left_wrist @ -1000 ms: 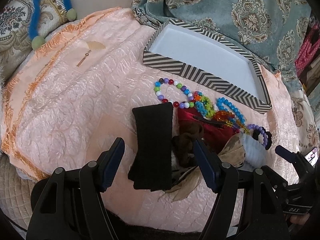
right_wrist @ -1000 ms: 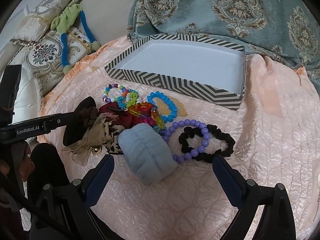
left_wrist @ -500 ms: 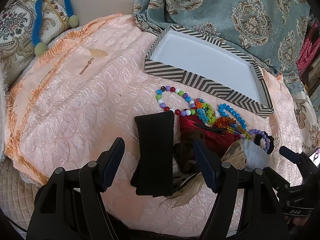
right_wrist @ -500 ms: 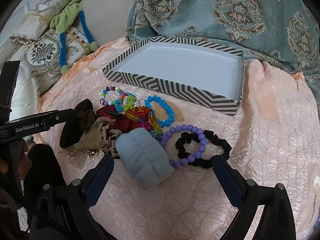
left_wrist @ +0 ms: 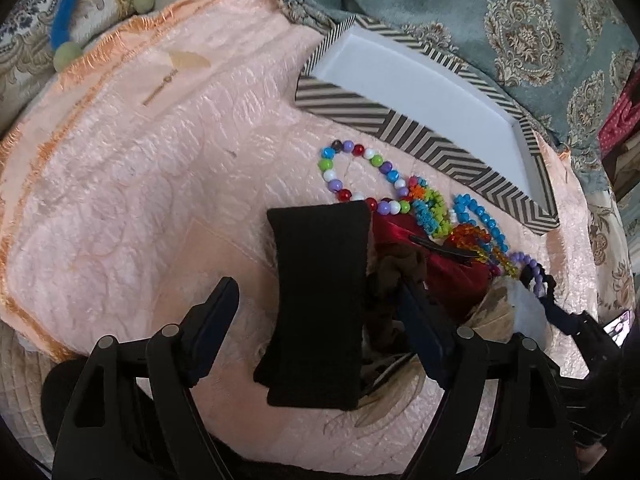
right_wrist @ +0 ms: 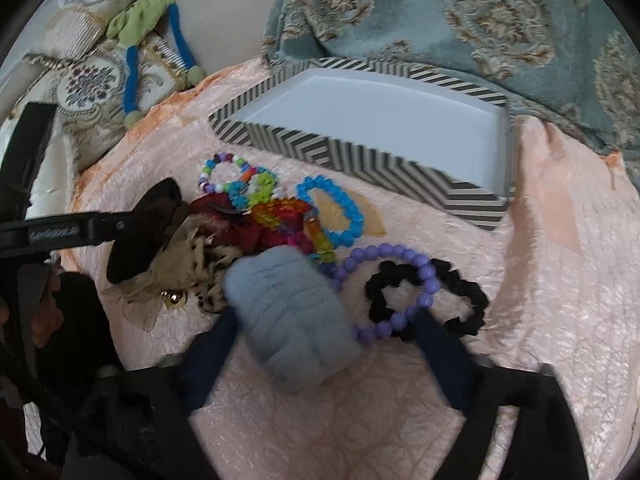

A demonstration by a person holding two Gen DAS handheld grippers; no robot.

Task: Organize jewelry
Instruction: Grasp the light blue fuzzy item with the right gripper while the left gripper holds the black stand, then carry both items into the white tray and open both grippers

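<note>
A pile of jewelry and hair pieces lies on a pink quilted cloth (left_wrist: 132,200) in front of a striped box (right_wrist: 360,156) with a white inside. My left gripper (left_wrist: 316,296) is open, its jaws on either side of a black fabric band (left_wrist: 320,280). My right gripper (right_wrist: 324,324) is open, its jaws on either side of a light blue fluffy band (right_wrist: 288,312). Beside it lie a purple bead bracelet (right_wrist: 384,292), a black scrunchie (right_wrist: 460,292), a blue bead bracelet (right_wrist: 340,212) and a multicoloured bead bracelet (left_wrist: 352,176).
A teal patterned blanket (right_wrist: 460,12) lies behind the box. A cushion with a green and blue toy (right_wrist: 136,28) sits at the far left. A red fabric piece (left_wrist: 440,256) and a brown bow (right_wrist: 176,280) lie in the pile. The cloth's fringed edge (left_wrist: 24,184) runs on the left.
Both grippers have moved forward and down toward the pile. The left now straddles the black band, the right straddles the light blue band.
</note>
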